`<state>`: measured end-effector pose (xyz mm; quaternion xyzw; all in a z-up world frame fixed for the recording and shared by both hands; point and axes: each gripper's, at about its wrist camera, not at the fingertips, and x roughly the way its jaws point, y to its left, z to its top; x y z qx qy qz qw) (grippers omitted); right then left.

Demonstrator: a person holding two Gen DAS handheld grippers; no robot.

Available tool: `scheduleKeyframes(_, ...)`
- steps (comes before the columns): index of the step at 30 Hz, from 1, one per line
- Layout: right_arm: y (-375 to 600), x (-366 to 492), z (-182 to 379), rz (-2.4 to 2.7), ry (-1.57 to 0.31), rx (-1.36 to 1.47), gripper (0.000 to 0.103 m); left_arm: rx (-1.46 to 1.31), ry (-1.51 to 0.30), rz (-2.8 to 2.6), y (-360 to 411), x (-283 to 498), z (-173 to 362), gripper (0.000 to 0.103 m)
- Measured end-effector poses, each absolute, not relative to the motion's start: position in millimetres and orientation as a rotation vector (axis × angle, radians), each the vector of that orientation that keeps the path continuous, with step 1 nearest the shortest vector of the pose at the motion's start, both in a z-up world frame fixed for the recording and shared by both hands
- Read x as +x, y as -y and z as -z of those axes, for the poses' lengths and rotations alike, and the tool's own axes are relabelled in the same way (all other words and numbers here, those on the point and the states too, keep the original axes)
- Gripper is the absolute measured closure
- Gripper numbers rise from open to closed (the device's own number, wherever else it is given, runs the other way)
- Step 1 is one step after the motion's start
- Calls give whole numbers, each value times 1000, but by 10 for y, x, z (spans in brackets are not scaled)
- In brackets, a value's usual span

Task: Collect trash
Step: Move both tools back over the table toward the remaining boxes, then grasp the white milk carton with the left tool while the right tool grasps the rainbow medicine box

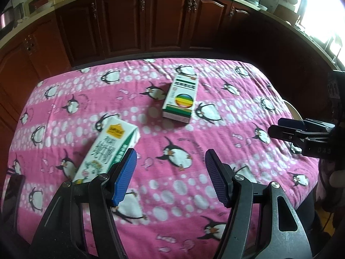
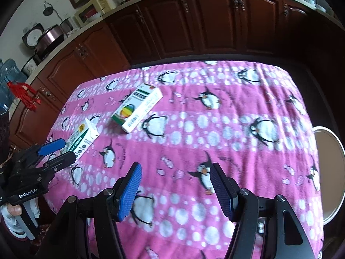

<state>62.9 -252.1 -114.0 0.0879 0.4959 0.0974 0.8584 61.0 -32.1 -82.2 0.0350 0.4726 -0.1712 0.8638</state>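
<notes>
A white and green milk carton (image 1: pixel 107 151) lies on the pink penguin cloth, just left of my left gripper's left finger. A white box with a rainbow circle (image 1: pixel 181 99) lies farther back near the middle. My left gripper (image 1: pixel 171 172) is open and empty over the cloth. My right gripper (image 2: pixel 175 183) is open and empty over the cloth's near side; it shows at the right edge of the left wrist view (image 1: pixel 286 130). In the right wrist view the carton (image 2: pixel 83 139) lies by the left gripper (image 2: pixel 57 151), and the rainbow box (image 2: pixel 138 109) lies behind it.
The table under the pink cloth (image 1: pixel 215 129) ends at dark wood cabinets (image 1: pixel 129 26) behind. A white round bin rim (image 2: pixel 330 172) stands off the table's right side. A counter with bottles and a rice cooker (image 2: pixel 49 36) lies at the back left.
</notes>
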Motion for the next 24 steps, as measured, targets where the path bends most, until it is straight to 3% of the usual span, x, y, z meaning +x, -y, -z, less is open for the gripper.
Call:
scheduleKeyframes(5, 2342, 759, 1176, -234, -1064, 199, 32, 52, -1010, 361, 110, 649, 824, 38)
scheduleKeyframes(13, 2077, 1149, 1202, -251, -1086, 273, 31, 63, -1030, 373, -235, 791, 760, 31)
scheduleKeyframes(24, 1737, 1840, 1420, -171, -1153, 366, 31, 199, -1100, 356, -281, 1040, 1079, 31)
